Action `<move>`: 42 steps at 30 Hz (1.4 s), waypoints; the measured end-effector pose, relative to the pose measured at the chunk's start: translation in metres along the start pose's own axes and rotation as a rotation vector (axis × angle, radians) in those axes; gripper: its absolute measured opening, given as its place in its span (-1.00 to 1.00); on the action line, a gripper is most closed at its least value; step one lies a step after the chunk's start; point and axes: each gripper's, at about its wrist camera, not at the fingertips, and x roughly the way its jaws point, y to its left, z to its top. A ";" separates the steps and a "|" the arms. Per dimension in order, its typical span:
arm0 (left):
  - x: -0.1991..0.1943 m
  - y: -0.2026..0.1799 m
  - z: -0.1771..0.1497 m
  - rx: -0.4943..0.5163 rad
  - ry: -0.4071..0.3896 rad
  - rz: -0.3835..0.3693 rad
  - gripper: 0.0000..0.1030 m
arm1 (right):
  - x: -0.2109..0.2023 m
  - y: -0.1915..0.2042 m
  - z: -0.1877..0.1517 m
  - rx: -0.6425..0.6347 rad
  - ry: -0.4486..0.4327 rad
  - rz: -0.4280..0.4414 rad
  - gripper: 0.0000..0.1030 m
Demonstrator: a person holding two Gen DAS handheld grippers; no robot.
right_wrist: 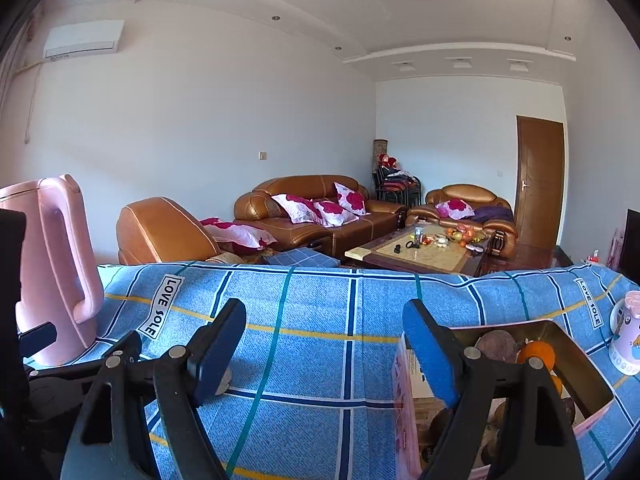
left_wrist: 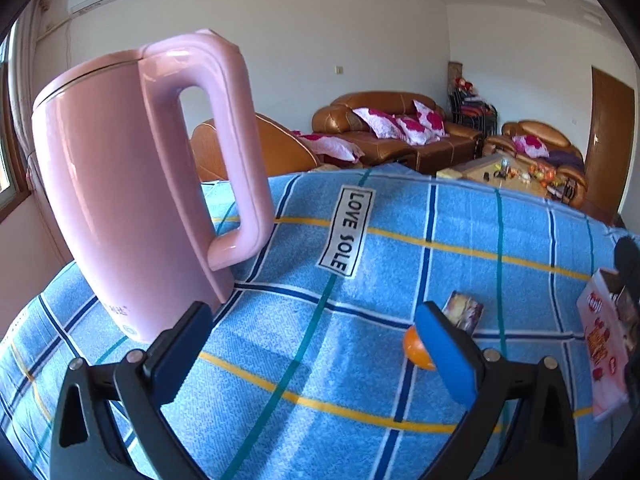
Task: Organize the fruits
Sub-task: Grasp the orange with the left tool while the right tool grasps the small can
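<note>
Left gripper (left_wrist: 312, 344) is wide open with nothing between the blue pads. The loose orange (left_wrist: 416, 350) sits on the blue plaid cloth (left_wrist: 280, 320) and is partly hidden behind the gripper's right-hand pad, at or just outside that fingertip rather than in the gap. From the left gripper the fruit lies slightly ahead and off to its right side. That offset is what the next move turns on: my read is the gripper must shift right to centre the orange between the fingers before closing. The orange is round, so no long axis matters.

Right gripper (right_wrist: 324, 340) is also wide open and holds nothing. Its right pad hangs at the near-left rim of the pink cardboard box (right_wrist: 592, 412). The box stands on the cloth toward the right edge of the covered table and already holds an orange (right_wrist: 536, 354) plus darker round fruit I cannot identify.

The left hand is clearly nearer the loose orange, which does not show in the right wrist view. The box lies to the right of that orange.

Other items on the cloth:
- Pink kettle (left_wrist: 132, 184), far left.
- A small printed packet (left_wrist: 464, 312), just beyond the orange.
- A pale cup (right_wrist: 626, 332), right of the box.
</note>
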 end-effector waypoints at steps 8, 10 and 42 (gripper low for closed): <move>0.012 -0.006 -0.004 0.063 0.102 -0.127 0.95 | 0.005 -0.014 -0.002 0.037 0.043 -0.005 0.60; 0.012 -0.017 -0.004 0.093 0.111 -0.171 0.82 | 0.004 -0.012 -0.002 0.028 0.041 0.003 0.60; 0.016 0.009 0.010 -0.018 0.061 -0.034 -0.28 | 0.024 -0.005 -0.003 -0.012 0.158 0.124 0.60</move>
